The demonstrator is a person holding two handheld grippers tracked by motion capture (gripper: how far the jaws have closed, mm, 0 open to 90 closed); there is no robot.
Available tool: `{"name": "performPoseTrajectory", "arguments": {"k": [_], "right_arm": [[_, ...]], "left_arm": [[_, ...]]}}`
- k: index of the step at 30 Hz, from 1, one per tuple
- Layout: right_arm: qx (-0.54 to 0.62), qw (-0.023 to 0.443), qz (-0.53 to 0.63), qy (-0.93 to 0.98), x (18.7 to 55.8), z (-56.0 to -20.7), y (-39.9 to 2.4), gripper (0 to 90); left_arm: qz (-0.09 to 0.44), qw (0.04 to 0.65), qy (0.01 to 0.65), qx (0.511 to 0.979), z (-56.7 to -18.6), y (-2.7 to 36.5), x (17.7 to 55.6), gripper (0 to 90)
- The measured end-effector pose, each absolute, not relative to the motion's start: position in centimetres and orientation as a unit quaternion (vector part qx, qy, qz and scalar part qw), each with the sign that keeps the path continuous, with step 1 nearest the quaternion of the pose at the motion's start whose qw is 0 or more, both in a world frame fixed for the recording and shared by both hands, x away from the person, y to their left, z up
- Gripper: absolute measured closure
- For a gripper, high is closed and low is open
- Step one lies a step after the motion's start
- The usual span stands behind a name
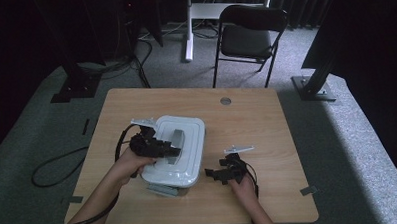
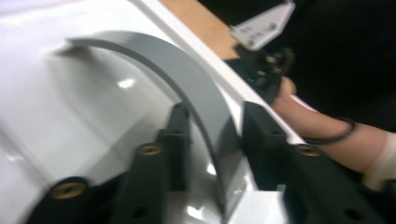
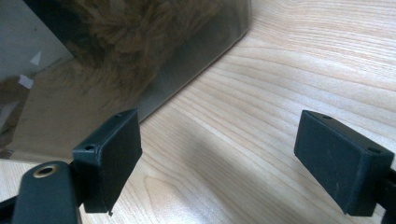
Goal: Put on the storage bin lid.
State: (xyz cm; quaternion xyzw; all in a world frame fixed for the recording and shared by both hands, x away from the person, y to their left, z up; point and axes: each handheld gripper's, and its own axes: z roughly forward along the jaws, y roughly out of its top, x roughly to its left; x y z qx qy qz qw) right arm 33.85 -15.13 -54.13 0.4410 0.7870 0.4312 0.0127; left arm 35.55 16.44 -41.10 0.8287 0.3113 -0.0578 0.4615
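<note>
While your left gripper straddles the grey handle on the white box lid — jaws apart, not pinching — lifting remains; your right gripper rests spread beside the box.

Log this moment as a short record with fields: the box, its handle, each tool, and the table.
box: white lidded box on the wooden table, near its front edge
handle: grey arched handle on the lid, raised
left tool: straddles the handle, a gap showing at one jaw
right tool: open, nothing between its jaws, low over the table beside the box
</note>
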Motion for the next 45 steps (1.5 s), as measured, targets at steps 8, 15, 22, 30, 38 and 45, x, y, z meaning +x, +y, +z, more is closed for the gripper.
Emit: {"name": "performPoseTrajectory", "arguments": {"k": [8,15,22,30,38,45], "right_arm": [[0.44,0.015,0.43,0.788,33.8,-54.0,-15.0,14.2],[0.44,0.019,0.427,0.789,33.7,-54.0,-15.1,14.3],[0.443,0.019,0.427,0.788,33.7,-54.0,-15.2,14.3],[0.444,0.018,0.428,0.787,33.8,-54.1,-15.3,14.3],[0.447,0.016,0.428,0.785,33.7,-54.1,-15.4,14.3],[0.445,0.015,0.428,0.787,33.7,-54.1,-15.2,14.3]], "left_arm": [[0.061,0.45,0.344,0.822,-39.5,15.1,33.7,44.6],[0.092,0.427,0.354,0.827,-40.0,14.4,32.9,44.7],[0.088,0.43,0.327,0.837,-40.4,14.9,32.3,54.1],[0.048,0.44,0.293,0.848,-41.0,15.6,32.9,61.5],[0.045,0.437,0.31,0.843,-41.2,16.3,32.9,62.1],[0.058,0.443,0.324,0.834,-40.8,15.7,32.6,54.3]]}}
